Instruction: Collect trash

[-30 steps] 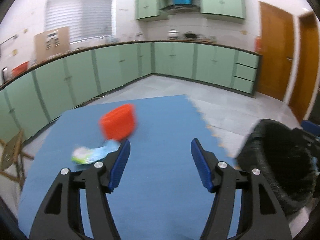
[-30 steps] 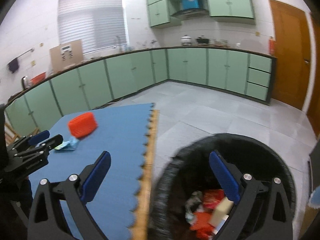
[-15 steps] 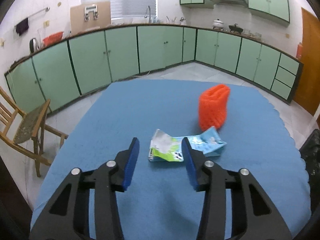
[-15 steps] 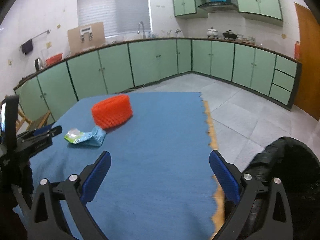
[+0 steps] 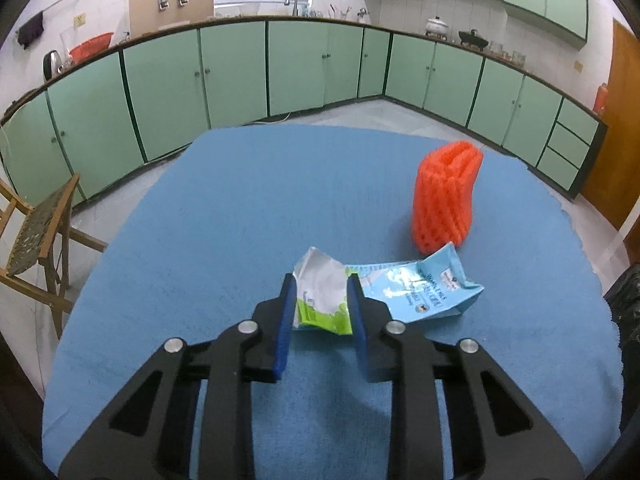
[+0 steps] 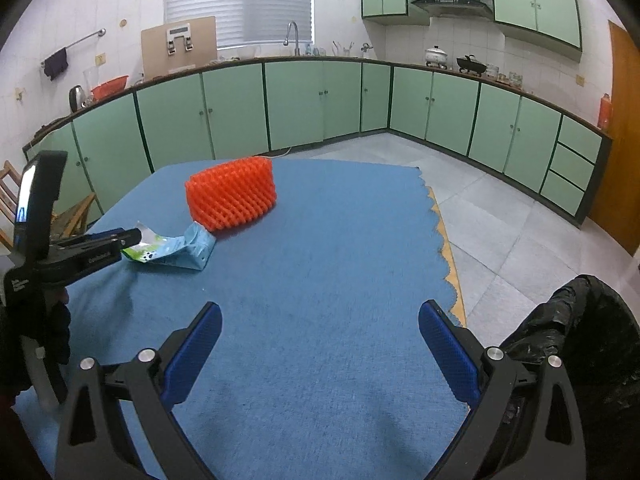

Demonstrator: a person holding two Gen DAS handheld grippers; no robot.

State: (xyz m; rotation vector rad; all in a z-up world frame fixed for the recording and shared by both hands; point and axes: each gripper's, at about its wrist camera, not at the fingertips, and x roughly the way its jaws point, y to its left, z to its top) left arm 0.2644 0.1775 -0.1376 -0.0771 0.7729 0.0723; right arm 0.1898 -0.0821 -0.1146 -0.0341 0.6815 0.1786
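A crushed white-and-green carton [image 5: 322,300] lies on the blue mat [image 5: 280,200], joined to a light blue carton part [image 5: 424,288]. My left gripper [image 5: 321,284] has its blue pads closed against the sides of the white-green end. The right wrist view shows it [image 6: 134,236] at the carton [image 6: 168,250]. An orange foam net sleeve [image 5: 446,196] stands just behind, also in the right wrist view [image 6: 232,194]. My right gripper [image 6: 318,312] is open and empty above the mat's near part.
A bin lined with a black bag [image 6: 580,340] stands on the tiled floor to the right of the mat; its edge shows in the left wrist view [image 5: 624,304]. A wooden folding chair [image 5: 36,232] is at the left. Green cabinets [image 5: 280,72] run along the walls.
My left gripper swung from the bin side to the cartons, moved forward and closed its jaws on the white-green carton. My right gripper turned away from the bin toward the mat and stayed open.
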